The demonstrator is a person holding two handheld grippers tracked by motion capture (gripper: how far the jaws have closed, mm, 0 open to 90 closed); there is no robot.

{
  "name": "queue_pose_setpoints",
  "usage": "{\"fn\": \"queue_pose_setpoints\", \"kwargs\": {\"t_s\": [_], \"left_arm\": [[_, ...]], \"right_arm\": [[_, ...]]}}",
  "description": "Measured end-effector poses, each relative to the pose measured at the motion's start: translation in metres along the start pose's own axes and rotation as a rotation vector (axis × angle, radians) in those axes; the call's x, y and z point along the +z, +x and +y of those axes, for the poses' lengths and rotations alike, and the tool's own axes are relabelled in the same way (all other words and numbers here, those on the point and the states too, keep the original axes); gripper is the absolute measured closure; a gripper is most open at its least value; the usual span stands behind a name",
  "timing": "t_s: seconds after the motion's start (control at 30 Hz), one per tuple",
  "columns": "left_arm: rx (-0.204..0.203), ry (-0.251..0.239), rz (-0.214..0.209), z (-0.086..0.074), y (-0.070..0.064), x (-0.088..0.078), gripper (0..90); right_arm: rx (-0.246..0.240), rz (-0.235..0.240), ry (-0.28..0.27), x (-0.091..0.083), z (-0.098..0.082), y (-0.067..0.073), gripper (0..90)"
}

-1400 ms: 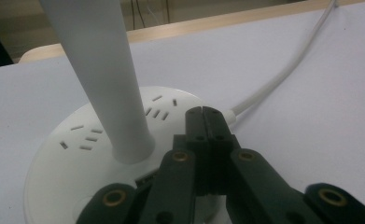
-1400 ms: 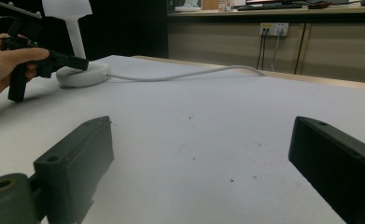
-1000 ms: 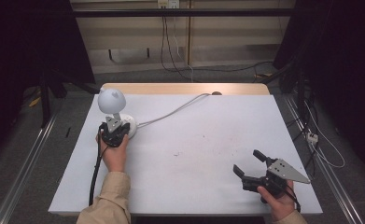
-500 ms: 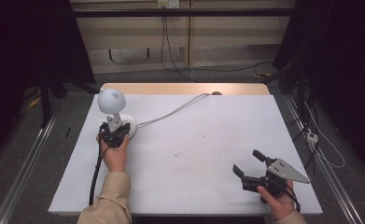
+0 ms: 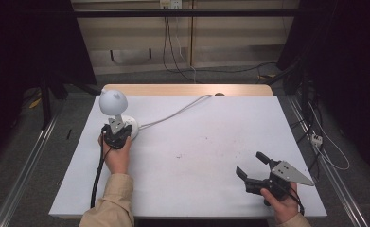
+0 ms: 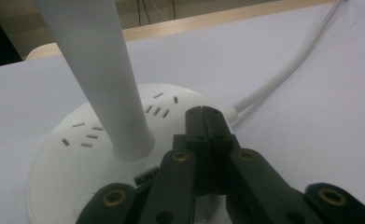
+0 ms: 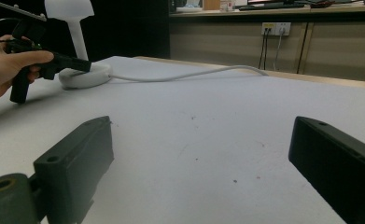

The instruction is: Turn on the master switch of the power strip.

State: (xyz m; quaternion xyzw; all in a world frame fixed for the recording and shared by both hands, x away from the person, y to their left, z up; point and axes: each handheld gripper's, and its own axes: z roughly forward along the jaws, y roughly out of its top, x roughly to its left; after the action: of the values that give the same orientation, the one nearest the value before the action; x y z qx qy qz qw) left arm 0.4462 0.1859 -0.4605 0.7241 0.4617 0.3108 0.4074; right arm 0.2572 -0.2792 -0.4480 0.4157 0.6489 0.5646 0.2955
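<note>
Nothing is being seen to shift against the earlier frames: the left gripper (image 5: 117,135) is still being held at the round base (image 6: 77,158) of the white desk lamp (image 5: 113,102), standing at the table's (image 5: 211,156) far left. Its jaws are being kept pressed together with nothing between them, their tips resting over the base beside the stem (image 6: 105,84); if a switch is being pressed, force is best being applied straight down so the lamp is not being tipped. The right gripper (image 5: 253,170) is being held wide open and empty, well apart at the near right
</note>
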Motion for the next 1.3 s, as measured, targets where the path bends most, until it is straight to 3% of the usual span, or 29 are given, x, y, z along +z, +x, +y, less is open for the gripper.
{"fn": "queue_pose_setpoints", "kwargs": {"t_s": [0.13,0.43,1.3], "left_arm": [[-0.013,-0.003,-0.001,-0.0002,-0.0001,0.0002,90.0],[0.005,0.013,0.013,0.0013,-0.0026,0.0002,90.0],[-0.006,0.024,0.014,0.0026,-0.0024,0.001,90.0]], "right_arm": [[0.0,0.0,0.002,0.0003,-0.0001,0.0001,6.1],[-0.001,0.001,-0.003,0.0003,0.0001,-0.0004,6.1],[-0.003,0.007,0.0,0.0008,-0.0006,-0.0017,6.1]]}}
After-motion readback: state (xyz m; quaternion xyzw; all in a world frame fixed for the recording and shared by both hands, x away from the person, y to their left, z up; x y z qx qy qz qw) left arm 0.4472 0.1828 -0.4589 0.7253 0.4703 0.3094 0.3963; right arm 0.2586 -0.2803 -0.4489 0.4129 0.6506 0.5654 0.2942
